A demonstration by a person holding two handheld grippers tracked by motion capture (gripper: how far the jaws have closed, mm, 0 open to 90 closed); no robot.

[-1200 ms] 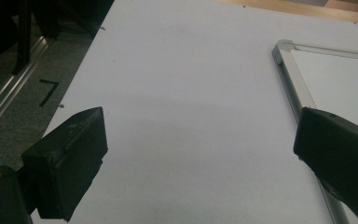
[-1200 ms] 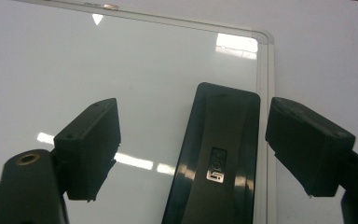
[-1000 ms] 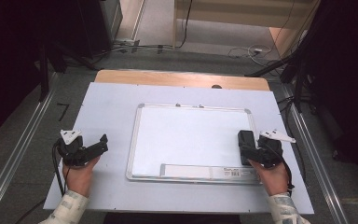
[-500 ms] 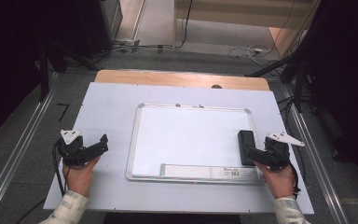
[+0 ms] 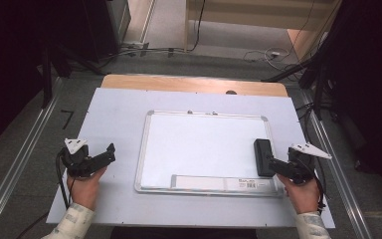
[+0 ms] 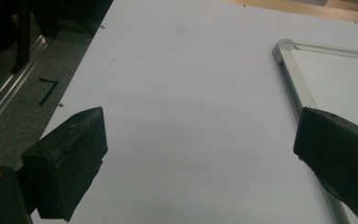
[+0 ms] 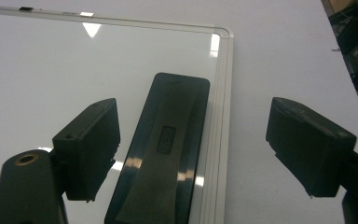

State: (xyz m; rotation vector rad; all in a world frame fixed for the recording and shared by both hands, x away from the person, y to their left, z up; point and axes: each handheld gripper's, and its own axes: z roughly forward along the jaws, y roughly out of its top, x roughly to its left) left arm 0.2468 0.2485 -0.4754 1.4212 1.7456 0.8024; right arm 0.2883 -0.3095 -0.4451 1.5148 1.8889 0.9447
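- Lying flat on the whiteboard (image 5: 204,147), the black eraser (image 7: 165,149) is seen against its right frame edge.
- It is framed between the spread jaws of the right gripper (image 7: 193,154), untouched.
- Left of the whiteboard, the left gripper (image 6: 200,161) is held spread over the table (image 6: 186,93).

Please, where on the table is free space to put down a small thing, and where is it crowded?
Free: the white table cover left of the whiteboard, ahead of the left claw, and the strip between the board's far frame and the wooden edge. The board's middle is bare too. Crowded: its right edge, where the eraser lies before the open right claw.
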